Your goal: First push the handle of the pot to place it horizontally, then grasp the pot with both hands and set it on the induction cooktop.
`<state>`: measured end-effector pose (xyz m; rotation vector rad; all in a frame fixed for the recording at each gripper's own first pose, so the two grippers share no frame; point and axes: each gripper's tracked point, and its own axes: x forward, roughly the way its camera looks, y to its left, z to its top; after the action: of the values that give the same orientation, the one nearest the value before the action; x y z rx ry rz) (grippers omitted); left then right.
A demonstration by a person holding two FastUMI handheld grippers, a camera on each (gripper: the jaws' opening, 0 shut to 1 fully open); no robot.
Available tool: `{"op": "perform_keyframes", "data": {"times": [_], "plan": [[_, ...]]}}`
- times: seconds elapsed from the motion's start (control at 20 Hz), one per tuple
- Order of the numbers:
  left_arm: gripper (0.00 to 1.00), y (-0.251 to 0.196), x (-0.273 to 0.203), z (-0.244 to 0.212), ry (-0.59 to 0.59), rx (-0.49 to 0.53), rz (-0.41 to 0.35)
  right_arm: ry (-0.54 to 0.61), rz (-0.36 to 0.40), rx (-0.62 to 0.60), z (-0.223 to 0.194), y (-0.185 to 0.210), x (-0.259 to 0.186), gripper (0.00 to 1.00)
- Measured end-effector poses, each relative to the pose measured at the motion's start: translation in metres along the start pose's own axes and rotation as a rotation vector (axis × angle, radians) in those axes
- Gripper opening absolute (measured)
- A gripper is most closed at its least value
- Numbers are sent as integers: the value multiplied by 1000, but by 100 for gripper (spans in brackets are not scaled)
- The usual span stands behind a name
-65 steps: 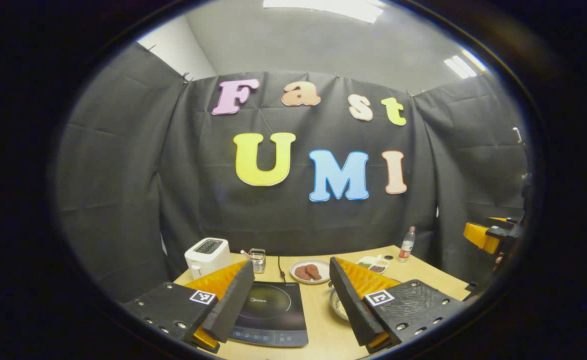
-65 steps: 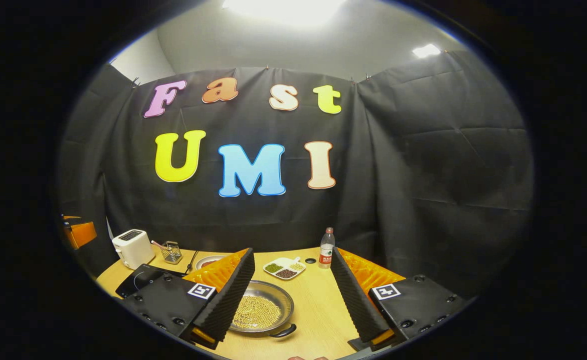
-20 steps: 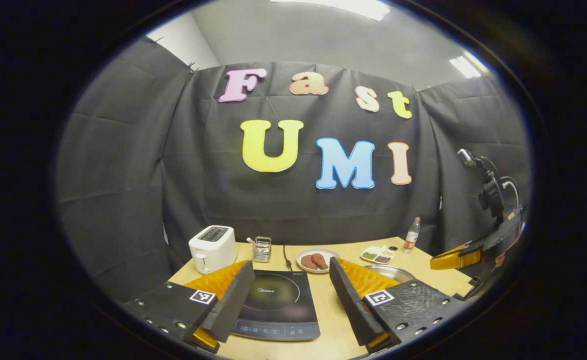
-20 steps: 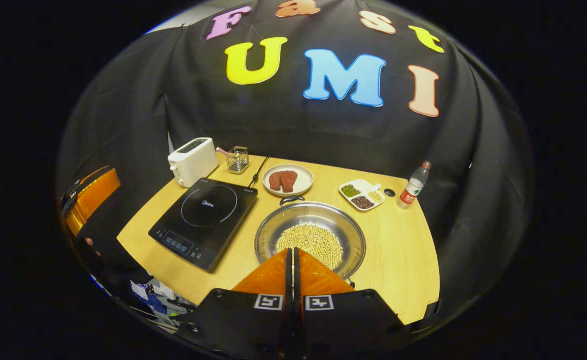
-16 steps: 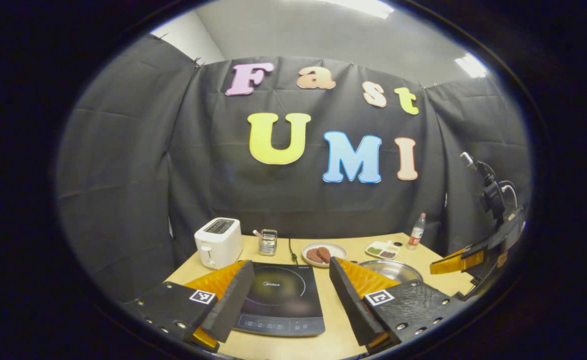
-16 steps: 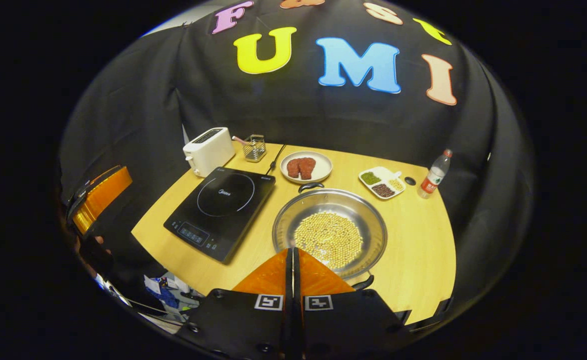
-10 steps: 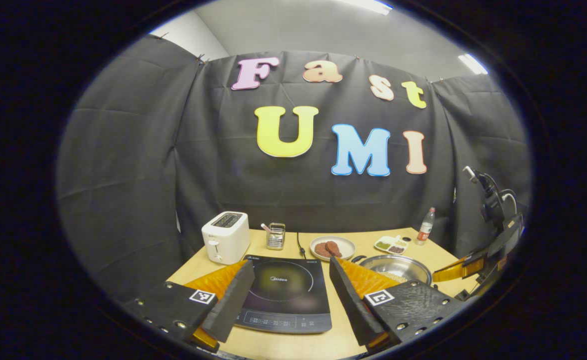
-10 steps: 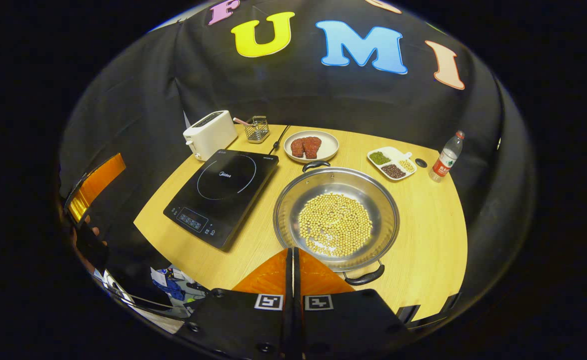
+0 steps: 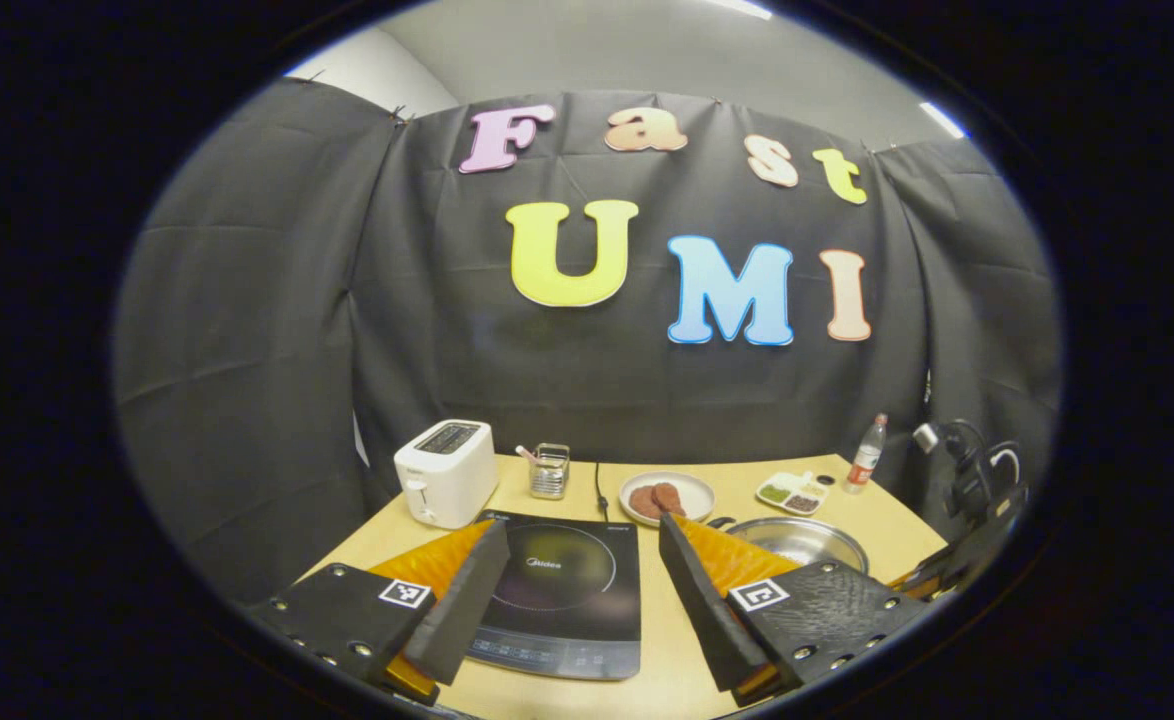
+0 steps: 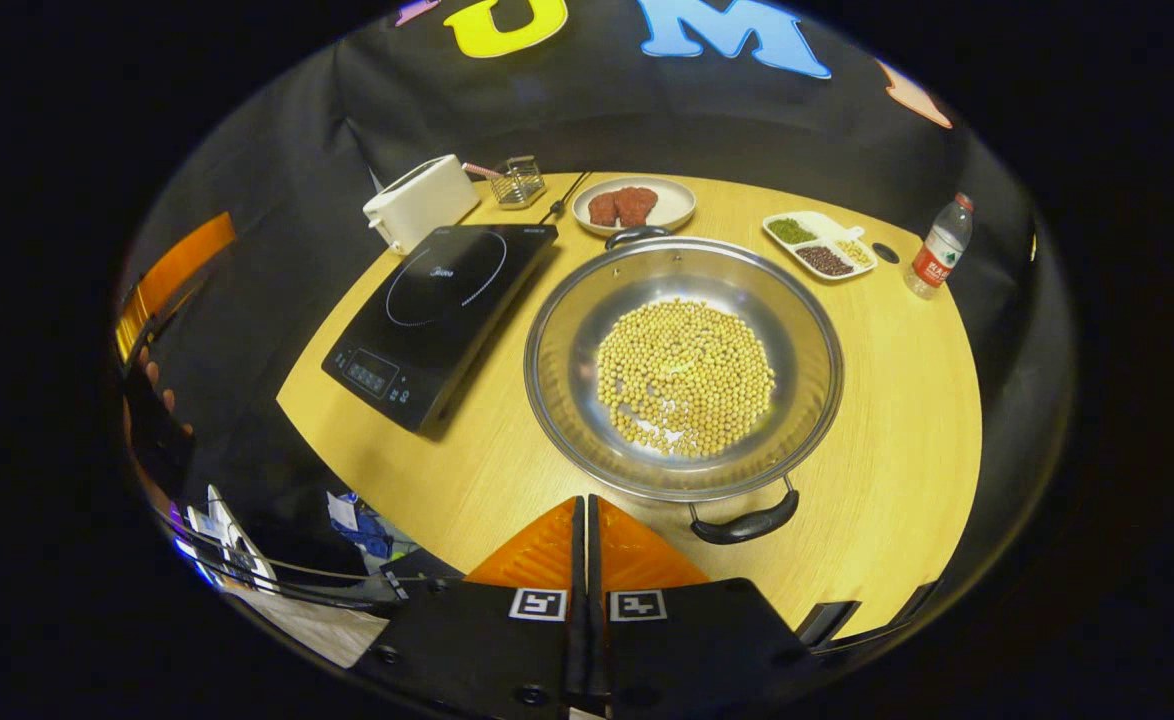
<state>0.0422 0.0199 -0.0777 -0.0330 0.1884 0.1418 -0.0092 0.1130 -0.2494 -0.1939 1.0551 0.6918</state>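
A: Where's the pot [image 10: 684, 365]?
B: On the table [image 10: 907, 420], beside the induction cooktop [image 10: 442, 315].
A: Grippers?
B: Right gripper [image 10: 584, 515] closed, empty, near its handle [image 10: 744, 525]; left gripper [image 9: 579, 580] spread wide.

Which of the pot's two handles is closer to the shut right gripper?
The near handle on the pot, on the rim facing the right gripper and just right of its tips. The other handle sits on the far rim, by the plate of meat.

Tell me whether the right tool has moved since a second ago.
Yes. The right tool has come down toward the pot, nearing its near handle.
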Motion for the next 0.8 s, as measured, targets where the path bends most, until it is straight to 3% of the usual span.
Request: {"op": "perform_keyframes", "data": {"times": [0.35,0.8], "plan": [[88,-18,1,-5,26,18,44,101,8,-16,-27,-21,32,2],[88,-28,1,-3,49,39,78,134,-4,-16,-33,-41,53,2]]}}
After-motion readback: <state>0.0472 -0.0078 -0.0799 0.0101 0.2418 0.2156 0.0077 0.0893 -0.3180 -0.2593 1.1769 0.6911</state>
